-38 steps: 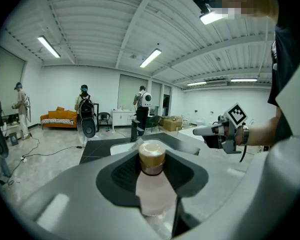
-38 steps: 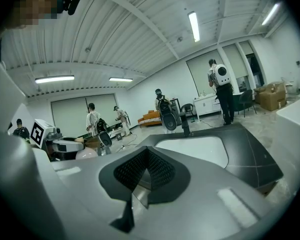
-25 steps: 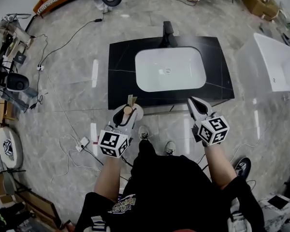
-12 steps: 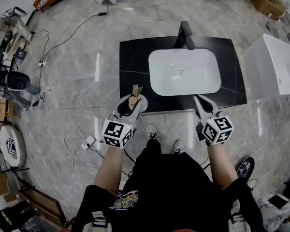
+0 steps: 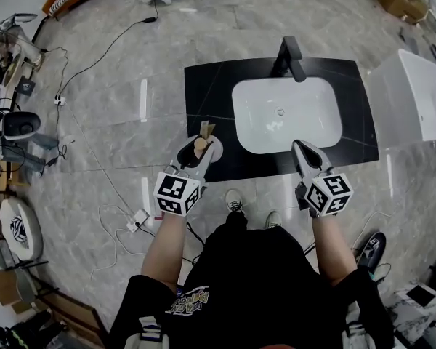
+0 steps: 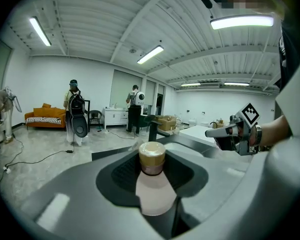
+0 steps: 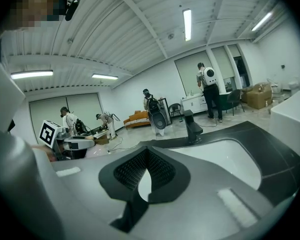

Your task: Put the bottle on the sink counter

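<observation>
The bottle point(image 5: 200, 144) has a tan cap and a pale body point(image 6: 153, 196). My left gripper point(image 5: 202, 148) is shut on it and holds it upright at the front left corner of the black sink counter point(image 5: 211, 93). In the left gripper view the cap point(image 6: 152, 156) stands up between the jaws. My right gripper point(image 5: 300, 146) is shut with nothing in it, over the counter's front edge just before the white basin point(image 5: 287, 115). In the right gripper view the right gripper point(image 7: 149, 173) points toward the basin point(image 7: 210, 156) and the black faucet point(image 7: 192, 126).
A black faucet point(image 5: 291, 53) stands behind the basin. A white bathtub point(image 5: 421, 93) lies to the right of the counter. Cables point(image 5: 109, 53) and a power strip point(image 5: 136, 219) lie on the marble floor at left. Several people point(image 6: 75, 111) stand far off.
Both grippers have come closer to the counter. The left one has carried the bottle from over the floor to the counter's front left corner; the right one now reaches its front edge.
</observation>
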Motion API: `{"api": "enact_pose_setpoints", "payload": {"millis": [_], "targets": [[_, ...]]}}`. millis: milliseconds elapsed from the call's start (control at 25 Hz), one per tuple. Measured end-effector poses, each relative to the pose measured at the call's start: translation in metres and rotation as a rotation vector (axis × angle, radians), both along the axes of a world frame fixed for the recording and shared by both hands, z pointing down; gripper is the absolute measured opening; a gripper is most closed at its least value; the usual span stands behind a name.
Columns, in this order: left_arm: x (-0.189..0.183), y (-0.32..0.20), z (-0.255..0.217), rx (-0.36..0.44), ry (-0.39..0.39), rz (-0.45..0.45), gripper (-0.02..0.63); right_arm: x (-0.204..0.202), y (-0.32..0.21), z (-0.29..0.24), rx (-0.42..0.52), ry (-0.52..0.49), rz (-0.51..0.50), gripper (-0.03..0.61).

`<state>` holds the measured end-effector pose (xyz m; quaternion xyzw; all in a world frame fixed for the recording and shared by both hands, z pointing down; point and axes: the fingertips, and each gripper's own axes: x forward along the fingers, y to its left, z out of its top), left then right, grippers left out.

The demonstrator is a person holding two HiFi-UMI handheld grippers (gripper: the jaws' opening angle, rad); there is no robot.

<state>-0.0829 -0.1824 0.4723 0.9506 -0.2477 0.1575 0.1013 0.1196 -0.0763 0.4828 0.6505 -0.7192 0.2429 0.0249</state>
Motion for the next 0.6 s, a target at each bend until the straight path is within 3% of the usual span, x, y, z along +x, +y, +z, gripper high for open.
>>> {"api": "enact_pose_setpoints", "payload": {"millis": [600], "targets": [[0.005, -0.07, 0.015, 0.008, -0.002, 0.039, 0.13, -0.012, -0.029, -0.002, -0.016, 0.029, 0.064, 0.028]]}}
